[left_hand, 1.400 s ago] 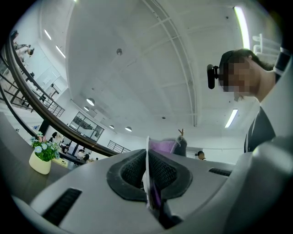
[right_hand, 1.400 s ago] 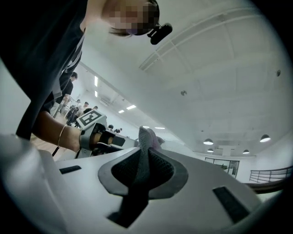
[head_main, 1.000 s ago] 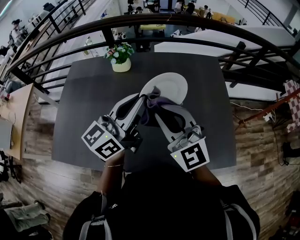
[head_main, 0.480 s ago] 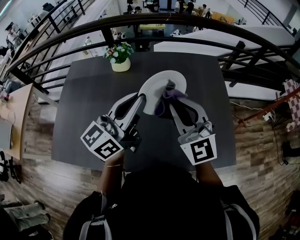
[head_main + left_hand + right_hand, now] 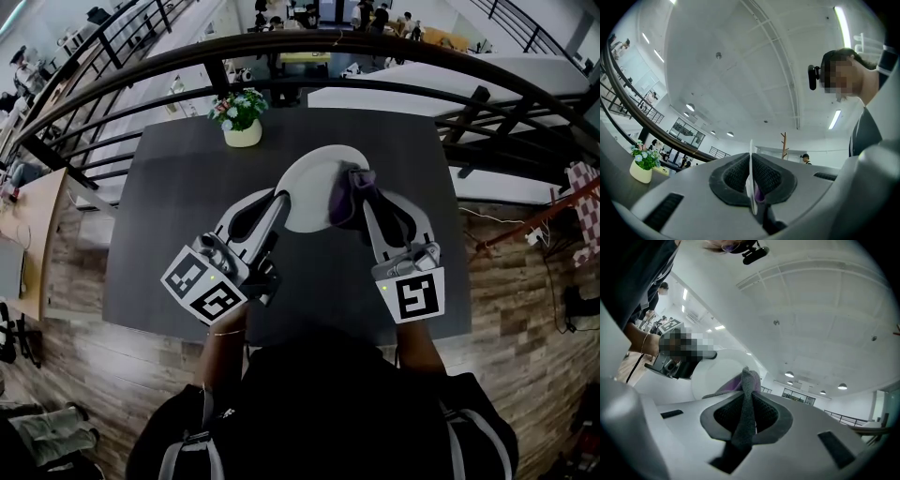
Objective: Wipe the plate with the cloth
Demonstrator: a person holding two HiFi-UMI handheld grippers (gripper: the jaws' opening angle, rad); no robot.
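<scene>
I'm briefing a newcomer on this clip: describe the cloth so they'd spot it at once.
Over the middle of the dark table, find the white plate. The cloth lies against its right side, pinched in the right claw: the only purple, crumpled thing there.

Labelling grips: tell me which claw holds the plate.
The left claw, shut on the edge of the white plate; the right claw holds the purple cloth instead.
</scene>
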